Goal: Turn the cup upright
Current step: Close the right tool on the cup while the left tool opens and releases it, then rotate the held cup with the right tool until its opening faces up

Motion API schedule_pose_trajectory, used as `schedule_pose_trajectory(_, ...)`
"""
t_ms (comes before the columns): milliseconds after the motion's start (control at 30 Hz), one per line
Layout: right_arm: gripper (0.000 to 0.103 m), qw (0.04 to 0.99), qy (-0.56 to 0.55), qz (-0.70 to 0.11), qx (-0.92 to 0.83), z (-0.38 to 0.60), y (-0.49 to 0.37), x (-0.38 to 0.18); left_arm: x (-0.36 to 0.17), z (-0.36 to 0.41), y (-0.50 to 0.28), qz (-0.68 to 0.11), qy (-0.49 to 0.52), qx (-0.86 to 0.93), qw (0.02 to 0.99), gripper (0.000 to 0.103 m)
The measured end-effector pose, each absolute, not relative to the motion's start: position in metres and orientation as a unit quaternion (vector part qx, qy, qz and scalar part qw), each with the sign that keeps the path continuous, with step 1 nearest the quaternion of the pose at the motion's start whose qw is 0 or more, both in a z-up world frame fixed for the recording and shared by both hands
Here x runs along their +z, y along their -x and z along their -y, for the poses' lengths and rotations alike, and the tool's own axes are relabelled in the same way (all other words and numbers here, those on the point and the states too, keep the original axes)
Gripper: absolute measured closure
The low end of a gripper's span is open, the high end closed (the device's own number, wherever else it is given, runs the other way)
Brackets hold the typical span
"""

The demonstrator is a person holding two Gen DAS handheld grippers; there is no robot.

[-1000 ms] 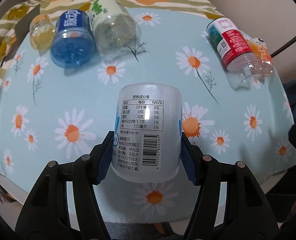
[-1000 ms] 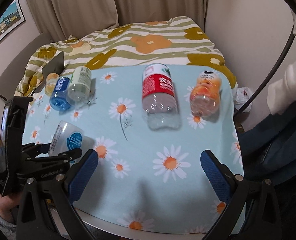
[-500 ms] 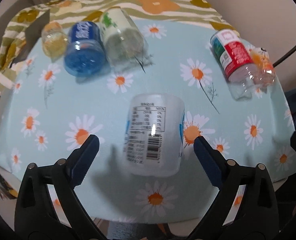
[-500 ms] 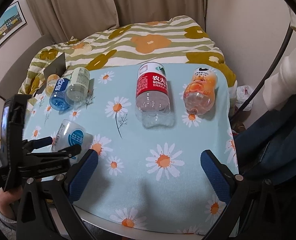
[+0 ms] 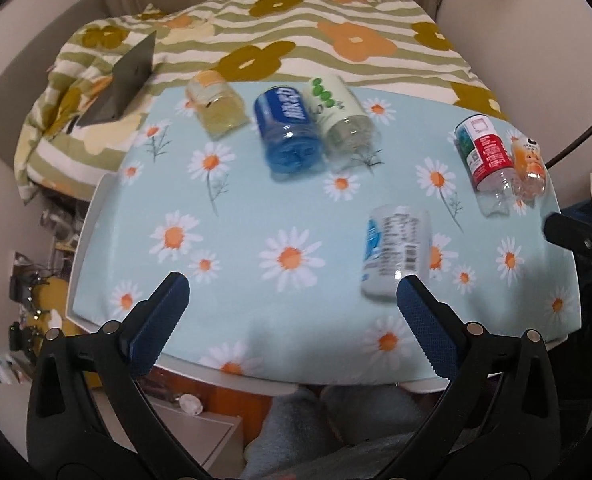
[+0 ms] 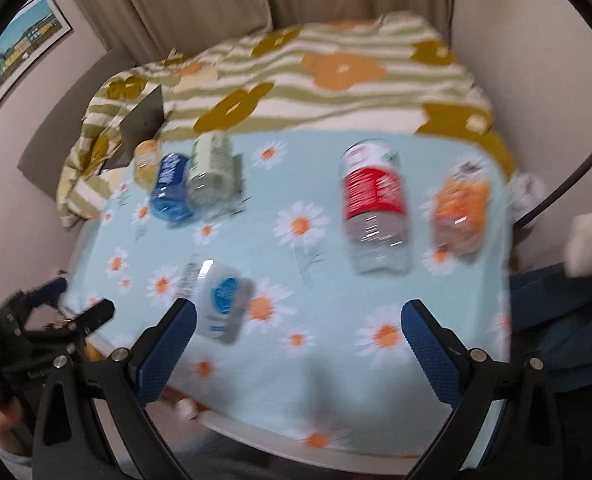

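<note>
A frosted white cup with a blue logo and a barcode label (image 5: 395, 254) stands on the daisy tablecloth near the table's front edge; it also shows in the right wrist view (image 6: 220, 304). My left gripper (image 5: 292, 312) is open and empty, pulled back over the table's front edge, left of the cup. My right gripper (image 6: 296, 338) is open and empty above the front of the table, with the cup just beyond its left finger (image 6: 168, 344).
Five cut bottle cups stand on the cloth (image 5: 236, 240): yellow (image 5: 216, 110), blue (image 5: 290, 132) and green-white (image 5: 341, 120) at the back left, red-label (image 5: 485, 160) and orange (image 5: 529, 168) at the right. A striped flower blanket (image 5: 296, 40) lies behind.
My left gripper let go of the white cup, opened wide and drew back and to the left. The right gripper shifted closer; its view is blurred.
</note>
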State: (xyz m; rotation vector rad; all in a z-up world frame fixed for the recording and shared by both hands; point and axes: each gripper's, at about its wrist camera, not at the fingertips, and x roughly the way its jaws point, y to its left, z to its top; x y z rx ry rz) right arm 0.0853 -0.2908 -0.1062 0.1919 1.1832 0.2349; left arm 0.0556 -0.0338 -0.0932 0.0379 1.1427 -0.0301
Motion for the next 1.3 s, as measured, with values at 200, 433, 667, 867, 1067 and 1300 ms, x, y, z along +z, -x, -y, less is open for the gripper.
schedule_pose_trajectory(200,0.001,0.745,-0.149,-0.634,0.142,0.257,-0.120,-0.140,-0.108,0.006,-0.051,-0.548,-0.024,-0.023,0.836,0.000)
schedule_pose_trajectory(433,0.006,0.675,-0.217,-0.692,0.134,0.228,-0.152,-0.181,-0.124,-0.027,-0.050,-0.564,0.001,-0.030,0.825,0.000)
schedule_pose_trajectory(667,0.030,0.635,-0.241,-0.726,0.110,0.220,-0.165,-0.215,-0.149,-0.050,-0.053,-0.588,0.027,-0.042,0.808,0.000)
schedule_pose_trajectory(867,0.046,0.634,-0.246,-0.725,0.106,0.219,-0.166,-0.221,-0.155,-0.053,-0.059,-0.593,0.027,-0.057,0.803,0.000)
schedule_pose_trajectory(1067,0.049,0.641,-0.253,-0.717,0.100,0.219,-0.164,-0.219,-0.151,-0.052,-0.063,-0.590,0.020,-0.067,0.805,0.000)
schedule_pose_trajectory(1300,0.051,0.710,-0.261,-0.646,0.099,0.222,-0.149,-0.178,-0.134,-0.053,-0.061,-0.569,0.015,-0.075,0.819,0.000)
